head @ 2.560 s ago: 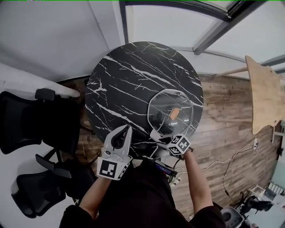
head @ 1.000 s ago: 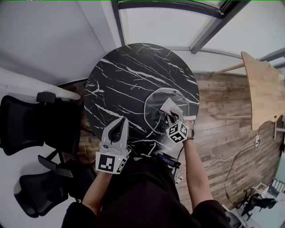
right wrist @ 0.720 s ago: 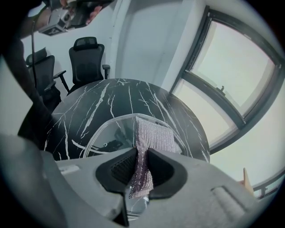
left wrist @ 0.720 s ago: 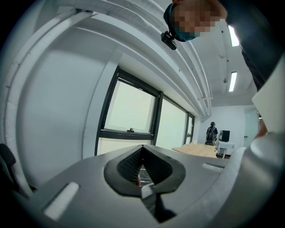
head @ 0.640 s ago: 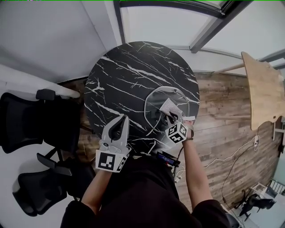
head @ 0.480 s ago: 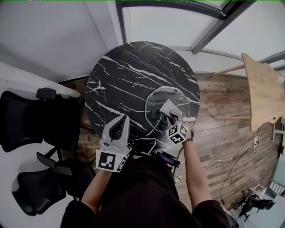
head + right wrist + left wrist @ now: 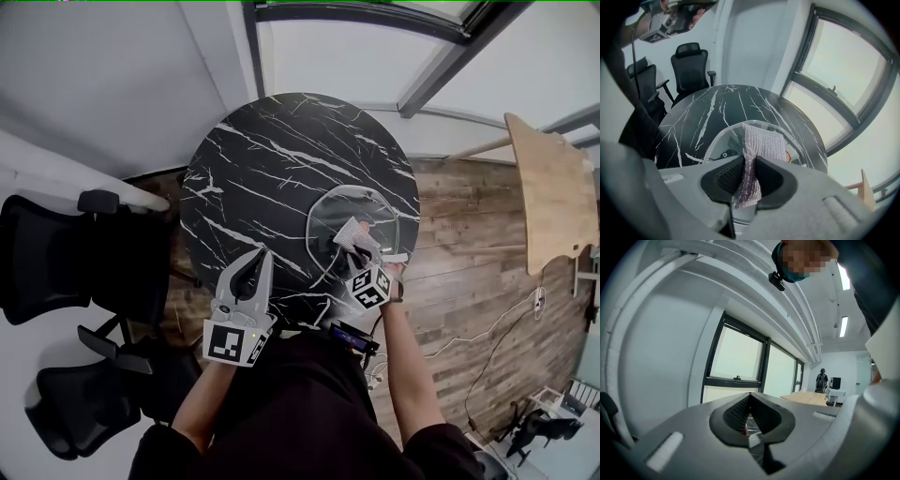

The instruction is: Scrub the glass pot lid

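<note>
The glass pot lid (image 7: 375,217) lies flat on the right half of the round black marble table (image 7: 272,169). My right gripper (image 7: 350,247) reaches over the lid's near part and is shut on a silvery scrub cloth (image 7: 351,231), which rests on the glass. In the right gripper view the cloth (image 7: 761,143) runs up from the pinching jaws of that gripper (image 7: 749,180) across the lid (image 7: 717,140), and the lid's brown knob (image 7: 788,155) peeks out beside it. My left gripper (image 7: 259,257) hovers at the table's near edge, left of the lid. Its jaws (image 7: 749,414) are shut on nothing.
Two black office chairs (image 7: 56,267) (image 7: 80,403) stand left of the table. A light wooden tabletop (image 7: 553,187) is at the right, with cables (image 7: 487,337) on the wooden floor. A window wall (image 7: 375,47) runs behind the table.
The right gripper went from the lid's near rim out over the glass with the cloth, then slid slightly back toward me and left. The left gripper stayed put.
</note>
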A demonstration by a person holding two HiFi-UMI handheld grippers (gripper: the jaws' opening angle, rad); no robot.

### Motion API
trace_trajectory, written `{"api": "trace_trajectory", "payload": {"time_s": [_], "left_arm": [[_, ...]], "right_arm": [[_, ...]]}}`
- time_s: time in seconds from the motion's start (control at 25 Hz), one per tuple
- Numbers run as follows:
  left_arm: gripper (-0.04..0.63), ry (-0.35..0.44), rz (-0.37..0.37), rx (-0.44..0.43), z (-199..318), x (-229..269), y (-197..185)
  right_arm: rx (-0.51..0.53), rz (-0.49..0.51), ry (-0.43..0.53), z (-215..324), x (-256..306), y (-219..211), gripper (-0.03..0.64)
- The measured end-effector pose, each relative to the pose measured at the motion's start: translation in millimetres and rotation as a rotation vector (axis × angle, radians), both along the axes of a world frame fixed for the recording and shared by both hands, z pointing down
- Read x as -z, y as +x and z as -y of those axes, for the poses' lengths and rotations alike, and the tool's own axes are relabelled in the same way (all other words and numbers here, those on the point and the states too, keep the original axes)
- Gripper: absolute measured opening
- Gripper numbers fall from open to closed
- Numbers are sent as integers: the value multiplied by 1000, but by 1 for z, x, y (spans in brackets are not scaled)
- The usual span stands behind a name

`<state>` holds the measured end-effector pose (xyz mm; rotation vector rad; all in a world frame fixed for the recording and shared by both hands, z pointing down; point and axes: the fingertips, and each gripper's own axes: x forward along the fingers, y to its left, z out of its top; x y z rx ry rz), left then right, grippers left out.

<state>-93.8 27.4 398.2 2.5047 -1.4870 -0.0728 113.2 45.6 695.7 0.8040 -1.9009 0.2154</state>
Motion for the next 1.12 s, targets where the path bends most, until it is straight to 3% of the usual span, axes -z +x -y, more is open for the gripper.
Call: {"api": "trace_trajectory", "payload": {"time_s": [0.32,0.68,0.84,1.12], "left_arm": [[3,8,4,-19,-2,2,3],[3,17,0,-29,-3,4,6],[3,21,2,-33,-2,6,9],[3,45,-2,-49,1,15,22]], "right_arm": [[-27,36,-26,-17,0,-10,72],[-130,239,-97,-37,31,-20,69],[-246,369,-1,-32,66,-16,69],[-424,530,291,-6,147,6,69]]}}
